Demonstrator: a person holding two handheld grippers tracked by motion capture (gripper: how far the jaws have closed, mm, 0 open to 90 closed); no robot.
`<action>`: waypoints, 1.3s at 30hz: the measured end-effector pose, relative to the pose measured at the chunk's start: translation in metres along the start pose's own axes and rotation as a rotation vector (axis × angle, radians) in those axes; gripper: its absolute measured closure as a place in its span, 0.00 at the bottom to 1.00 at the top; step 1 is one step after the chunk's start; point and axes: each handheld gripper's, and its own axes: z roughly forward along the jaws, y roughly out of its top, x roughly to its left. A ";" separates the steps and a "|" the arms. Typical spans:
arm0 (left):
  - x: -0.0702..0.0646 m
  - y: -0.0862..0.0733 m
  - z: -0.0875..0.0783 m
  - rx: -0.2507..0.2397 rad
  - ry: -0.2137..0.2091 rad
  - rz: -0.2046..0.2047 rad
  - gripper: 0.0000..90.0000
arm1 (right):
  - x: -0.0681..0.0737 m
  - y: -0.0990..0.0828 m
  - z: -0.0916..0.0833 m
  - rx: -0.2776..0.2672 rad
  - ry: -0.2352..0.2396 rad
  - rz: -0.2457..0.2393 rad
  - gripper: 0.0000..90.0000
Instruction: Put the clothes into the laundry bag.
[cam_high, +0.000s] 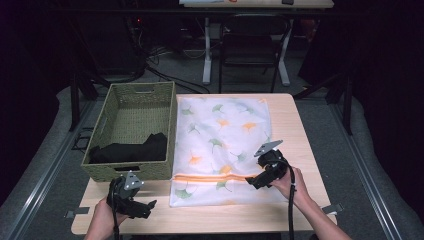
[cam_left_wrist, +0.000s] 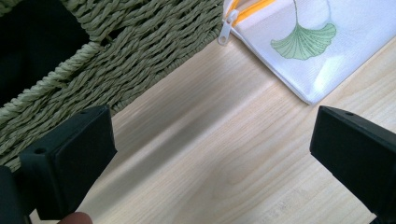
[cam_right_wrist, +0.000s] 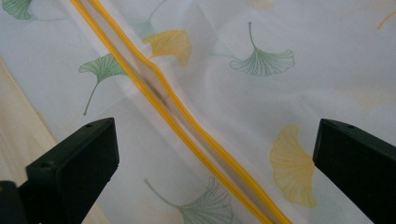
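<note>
A white mesh laundry bag (cam_high: 220, 145) printed with green and orange ginkgo leaves lies flat on the light wooden desk (cam_high: 300, 130), just beside a woven green basket (cam_high: 165, 125) that stands at the desk's left side and holds a black cloth (cam_high: 131, 150) at its near end. An orange zipper (cam_high: 210, 177) runs across the bag near its front edge; in the right gripper view the two orange bands of the zipper (cam_right_wrist: 187, 126) lie slightly apart along the middle, so it is at least partly undone there. The white zipper pull (cam_left_wrist: 226, 29) sits at the bag's left end, close to the basket's wall (cam_left_wrist: 140, 51). The right gripper (cam_high: 254, 183) hovers at the zipper's right end, its jaws spread wide with the zipper line between them and nothing pinched. The left gripper (cam_high: 148, 205) is held over the bare desk in front of the basket, near the bag's front left corner (cam_left_wrist: 308, 95), its jaws also spread wide and empty. No brand, label or writing can be read on the bag, the basket or the grippers.
</note>
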 end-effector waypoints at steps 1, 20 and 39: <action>0.000 0.000 0.000 0.000 0.000 0.000 0.00 | 0.000 0.000 0.000 0.000 0.000 0.000 0.00; 0.002 -0.001 0.001 -0.005 -0.003 0.000 0.00 | -0.001 0.029 0.036 0.038 0.028 -0.041 0.06; 0.002 -0.001 0.002 -0.002 -0.010 0.000 0.00 | 0.005 0.039 0.064 0.130 0.053 -0.087 0.23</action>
